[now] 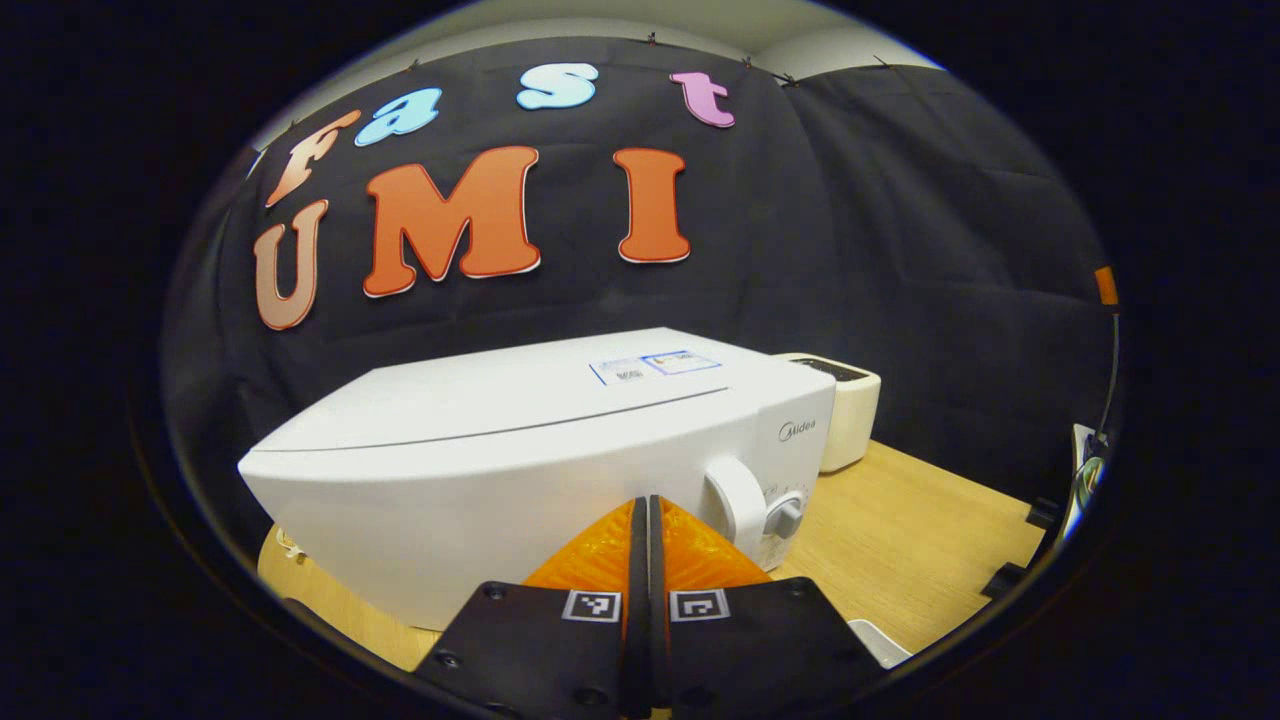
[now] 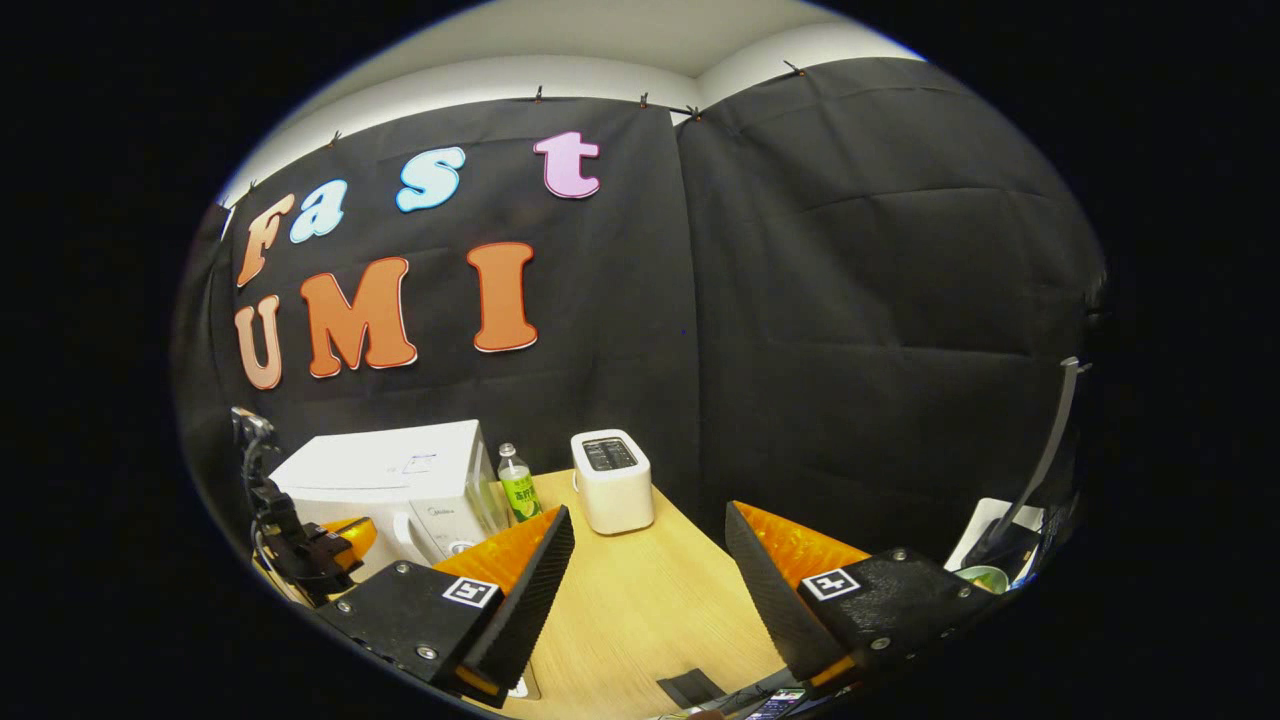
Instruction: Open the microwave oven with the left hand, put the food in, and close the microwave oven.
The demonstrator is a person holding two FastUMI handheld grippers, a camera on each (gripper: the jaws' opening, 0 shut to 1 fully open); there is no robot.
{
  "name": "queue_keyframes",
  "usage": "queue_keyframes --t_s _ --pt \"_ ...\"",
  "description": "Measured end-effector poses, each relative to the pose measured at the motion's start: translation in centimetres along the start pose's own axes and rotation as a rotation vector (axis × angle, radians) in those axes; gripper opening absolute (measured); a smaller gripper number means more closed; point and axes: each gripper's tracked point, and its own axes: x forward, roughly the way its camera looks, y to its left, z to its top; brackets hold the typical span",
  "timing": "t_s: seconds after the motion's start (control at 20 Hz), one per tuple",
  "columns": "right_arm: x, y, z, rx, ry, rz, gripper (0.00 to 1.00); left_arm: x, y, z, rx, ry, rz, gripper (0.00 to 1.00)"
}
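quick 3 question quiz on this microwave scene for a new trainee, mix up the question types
1. True or false: the microwave door is already open.
2. Multiple choice: what stands between the microwave and the toaster in the right gripper view? A) a green-labelled bottle B) a mug C) a plate
3. Short answer: how do the jaws of the left gripper and the right gripper stand?

Key
1. False: the door looks closed, with the handle flush at the front.
2. A: the bottle stands on the wooden table by the microwave's far corner.
3. Left closed with nothing between the fingers, close to the handle; right wide open and holding nothing.
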Motion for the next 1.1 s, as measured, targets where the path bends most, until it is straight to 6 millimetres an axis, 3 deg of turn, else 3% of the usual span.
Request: queue_keyframes --t_s 0.1,0.2,0.4,0.55,0.6,0.65,0.7,0.85,1.0,1.05,1.1 --pt "0.1 1.3 0.3 0.009 -0.006 0.035 0.94 -2.6 0.6 1.7 -0.051 0.013 -0.013 0.04" --pt "0.5 2.8 0.9 0.010 -0.018 0.074 0.95 -5.5 2.6 4.3 -0.075 0.008 -0.003 0.04" --pt "1.2 5.7 1.9 0.012 -0.025 0.155 0.94 -11.4 9.3 10.1 -0.120 -0.047 0.101 0.05" --pt "1.7 7.8 3.3 -0.008 -0.033 0.200 0.94 -16.9 14.8 13.9 -0.167 -0.088 0.186 0.06" --pt "1.7 8.2 3.9 -0.035 -0.044 0.207 0.95 -18.7 16.5 14.8 -0.169 -0.101 0.220 0.13" --pt "1.8 8.6 4.5 -0.065 -0.053 0.205 0.95 -20.6 18.5 15.7 -0.170 -0.115 0.255 0.27" --pt "1.8 8.9 5.2 -0.103 -0.069 0.202 0.95 -22.4 19.7 16.2 -0.173 -0.121 0.281 0.29" --pt "1.2 10.6 7.5 -0.182 -0.112 0.219 0.95 -26.5 23.5 17.5 -0.205 -0.138 0.361 0.58" --pt "0.5 12.7 9.0 -0.197 -0.121 0.262 0.95 -29.9 26.2 18.6 -0.231 -0.155 0.403 0.75" --pt "0.3 13.2 9.4 -0.206 -0.128 0.273 0.95 -31.2 26.9 19.0 -0.227 -0.163 0.422 0.85" --pt "0.1 13.6 9.9 -0.216 -0.137 0.280 0.95 -32.2 27.8 19.6 -0.218 -0.174 0.445 0.87"
